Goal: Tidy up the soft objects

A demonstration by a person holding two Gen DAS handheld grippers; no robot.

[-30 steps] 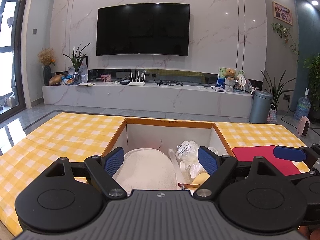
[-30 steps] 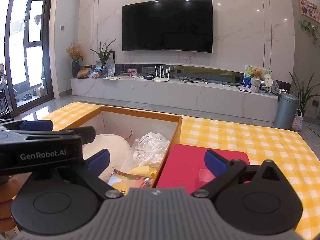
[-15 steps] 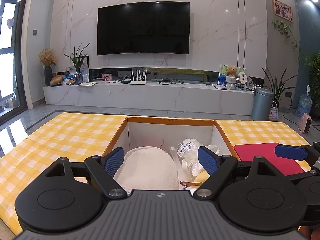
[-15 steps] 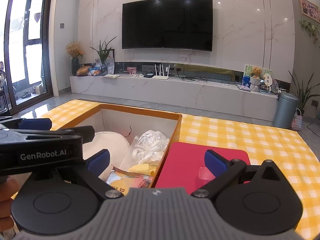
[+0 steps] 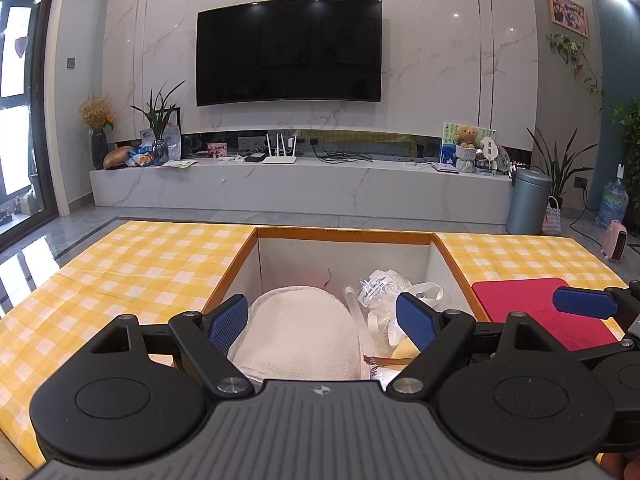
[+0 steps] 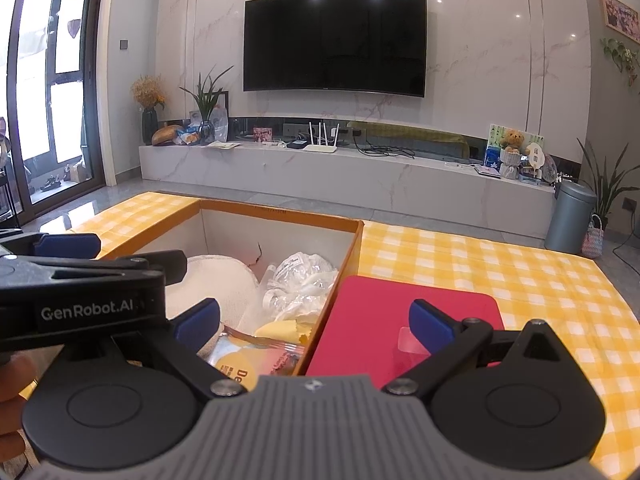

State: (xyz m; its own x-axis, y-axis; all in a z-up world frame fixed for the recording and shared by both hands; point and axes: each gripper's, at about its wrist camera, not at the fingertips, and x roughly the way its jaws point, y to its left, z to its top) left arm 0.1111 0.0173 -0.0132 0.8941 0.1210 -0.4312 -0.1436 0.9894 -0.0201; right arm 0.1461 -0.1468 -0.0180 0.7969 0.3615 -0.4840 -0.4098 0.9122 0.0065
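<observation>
Two grippers hover side by side at the near edge of the box, and neither one has anything between its blue pads. Left gripper point(image 5: 322, 320) sits with its fingers spread wide, framing the white fluffy cushion point(image 5: 298, 338) that lies in the left half of the box point(image 5: 344, 236). Right gripper point(image 6: 314, 320) is spread just as wide, its left pad over the box contents and its right pad over the red mat point(image 6: 404, 320).

Inside the box, right of the cushion, a crinkled clear plastic bag point(image 6: 302, 280) is bunched up against the right wall. In front of it lies a yellow soft piece point(image 6: 280, 326), and nearest the camera a snack packet with a yellow round label point(image 6: 244, 362). The box has orange edges and white inner walls, and it sits sunk between two stretches of yellow checked tablecloth point(image 5: 132, 268).

The red mat lies flat on the cloth, touching the right wall of the box from outside. Beyond the table, a dark television point(image 5: 288, 50) hangs on the marble wall above a long low shelf, and a grey bin point(image 5: 528, 202) stands at its right end.
</observation>
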